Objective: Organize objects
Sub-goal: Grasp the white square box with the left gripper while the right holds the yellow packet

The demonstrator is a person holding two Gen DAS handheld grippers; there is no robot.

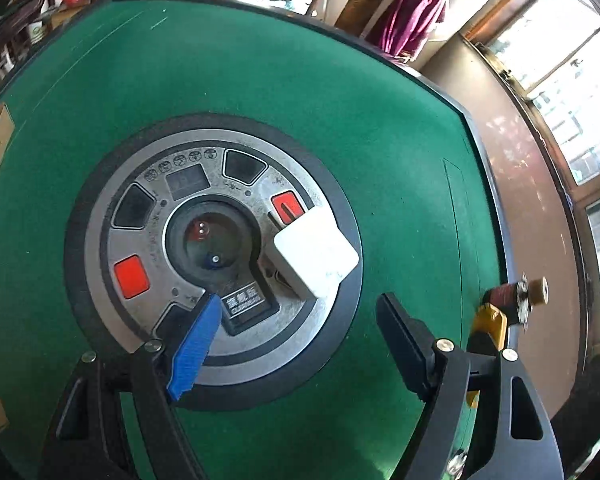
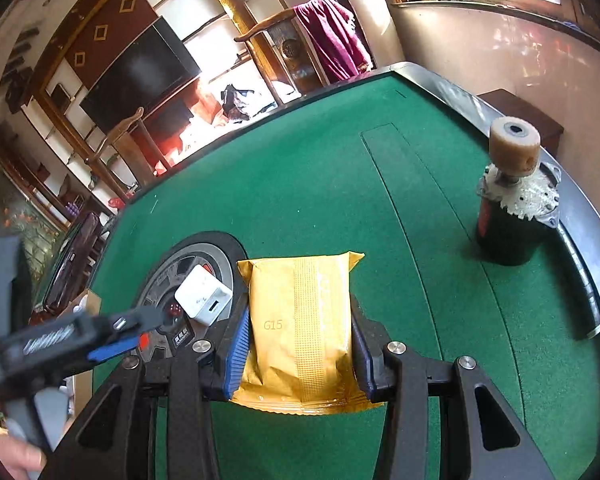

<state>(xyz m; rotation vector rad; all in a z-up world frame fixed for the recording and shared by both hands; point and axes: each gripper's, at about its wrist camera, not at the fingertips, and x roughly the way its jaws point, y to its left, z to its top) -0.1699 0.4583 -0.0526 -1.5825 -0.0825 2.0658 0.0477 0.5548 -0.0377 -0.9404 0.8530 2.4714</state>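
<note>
- Green felt tabletop (image 1: 300, 100), left wrist view: a round metal control hub (image 1: 148, 248) sits sunk in its middle, with red and dark buttons and a dice well.
- White charger block (image 1: 315, 251): lies on the hub's right rim, partly covering a red button.
- Left tool (image 1: 300, 336): fingers apart, one blue-padded finger (image 1: 194, 352) over the hub's lower edge, the other black; nothing between them, the charger just ahead.
- Small motor (image 1: 518, 296) with a tan roller tip: near the tabletop's right edge, with a corner of a yellow packet (image 1: 490, 322) just in front of it.
- Right wrist view: right tool (image 2: 298, 344) clamped on the yellow packet (image 2: 300, 328), marked G15, held above the felt, the pads pressing both its sides.
- Motor (image 2: 514, 204): upright at the right, near the dark border of the tabletop (image 2: 300, 184), well apart from the packet.
- Charger (image 2: 202, 294): on the hub (image 2: 204, 252), left of the packet.
- Left tool (image 2: 112, 332): blurred at the lower left, a person's hand (image 2: 16, 456) below it.
</note>
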